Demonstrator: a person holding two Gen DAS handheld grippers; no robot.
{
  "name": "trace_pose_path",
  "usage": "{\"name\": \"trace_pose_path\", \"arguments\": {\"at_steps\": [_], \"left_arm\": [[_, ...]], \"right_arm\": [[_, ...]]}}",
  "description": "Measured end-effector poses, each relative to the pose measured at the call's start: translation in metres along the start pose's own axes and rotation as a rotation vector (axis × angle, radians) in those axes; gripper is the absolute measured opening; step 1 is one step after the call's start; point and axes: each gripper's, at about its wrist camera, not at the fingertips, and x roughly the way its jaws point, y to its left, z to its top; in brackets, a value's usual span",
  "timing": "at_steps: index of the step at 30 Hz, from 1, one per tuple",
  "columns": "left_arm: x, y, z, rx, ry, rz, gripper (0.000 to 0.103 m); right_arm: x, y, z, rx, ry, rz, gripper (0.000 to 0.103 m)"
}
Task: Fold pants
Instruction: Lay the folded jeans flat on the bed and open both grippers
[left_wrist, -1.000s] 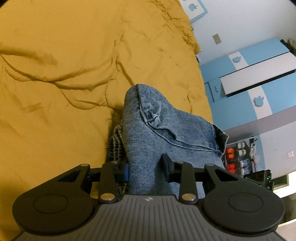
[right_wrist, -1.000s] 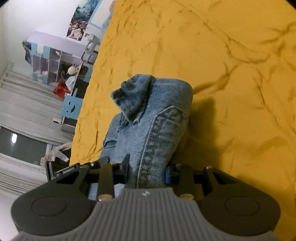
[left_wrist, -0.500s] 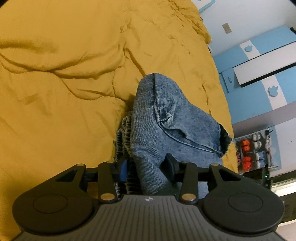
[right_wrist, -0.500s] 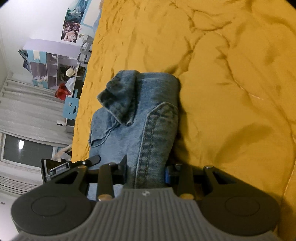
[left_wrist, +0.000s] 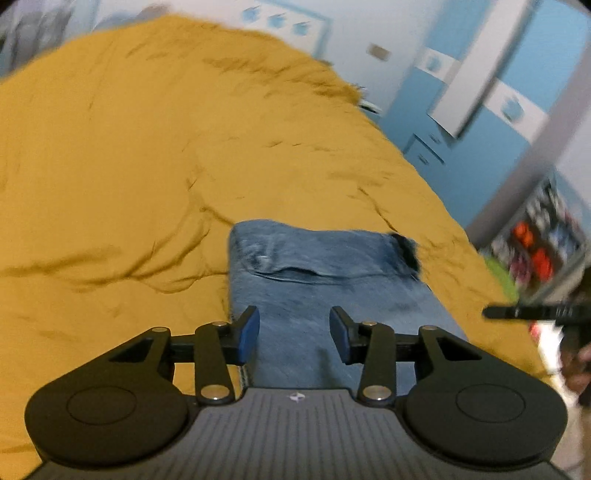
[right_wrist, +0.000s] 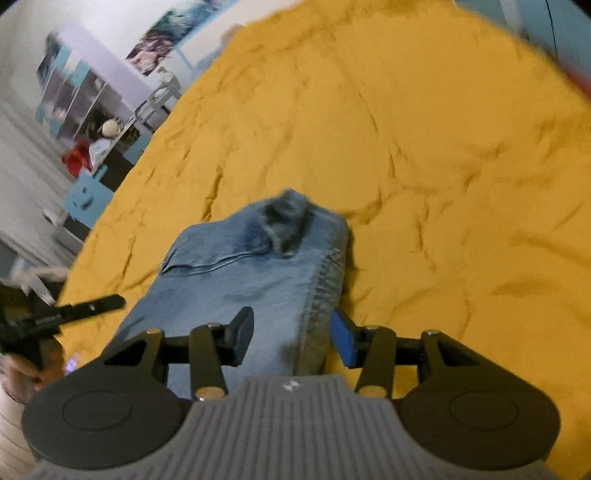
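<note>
The folded blue jeans (left_wrist: 332, 266) lie flat on the yellow bedspread (left_wrist: 110, 166). My left gripper (left_wrist: 293, 336) hovers over their near left part, open, with its blue pads clear of the denim. In the right wrist view the jeans (right_wrist: 240, 273) show a thick seam along their right edge. My right gripper (right_wrist: 291, 339) stands over that seam with its jaws opening, and nothing is pressed between them. Each gripper shows in the other's view: the right gripper (left_wrist: 517, 312) at the right edge, the left gripper (right_wrist: 74, 310) at the left with a hand behind it.
A blue and white wardrobe (left_wrist: 461, 110) and a shelf of small toys (left_wrist: 535, 251) stand beyond the bed's right edge. Shelving (right_wrist: 81, 110) and a blue stool (right_wrist: 85, 199) stand off the bed's left side. The bedspread (right_wrist: 443, 166) is wrinkled all around.
Both grippers have let go of the jeans, lifted and rolled level. The denim that stood bunched between the jaws now lies flat on the bed.
</note>
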Motion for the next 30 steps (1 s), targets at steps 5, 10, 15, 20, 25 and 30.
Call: {"name": "trace_pose_path", "arguments": {"at_steps": [5, 10, 15, 20, 25, 30], "left_arm": [[-0.015, -0.038, -0.026, 0.127, 0.028, 0.028, 0.033], [0.004, -0.050, -0.052, 0.177, 0.088, 0.141, 0.028], [0.023, -0.042, -0.068, 0.137, 0.122, 0.178, 0.028], [0.031, -0.039, -0.074, 0.132, 0.126, 0.193, 0.027], [0.023, -0.042, -0.070, 0.135, 0.116, 0.204, 0.027], [-0.004, -0.056, -0.067, 0.140, 0.039, 0.210, 0.036]], "right_arm": [[-0.038, 0.051, -0.039, -0.187, -0.062, -0.100, 0.036], [-0.022, 0.091, -0.081, -0.323, -0.068, -0.188, 0.036], [0.015, 0.096, -0.107, -0.381, -0.039, -0.308, 0.037], [0.046, 0.081, -0.112, -0.357, -0.005, -0.328, 0.036], [0.043, 0.089, -0.104, -0.355, 0.006, -0.349, 0.037], [0.012, 0.104, -0.099, -0.338, -0.042, -0.320, 0.044]]}}
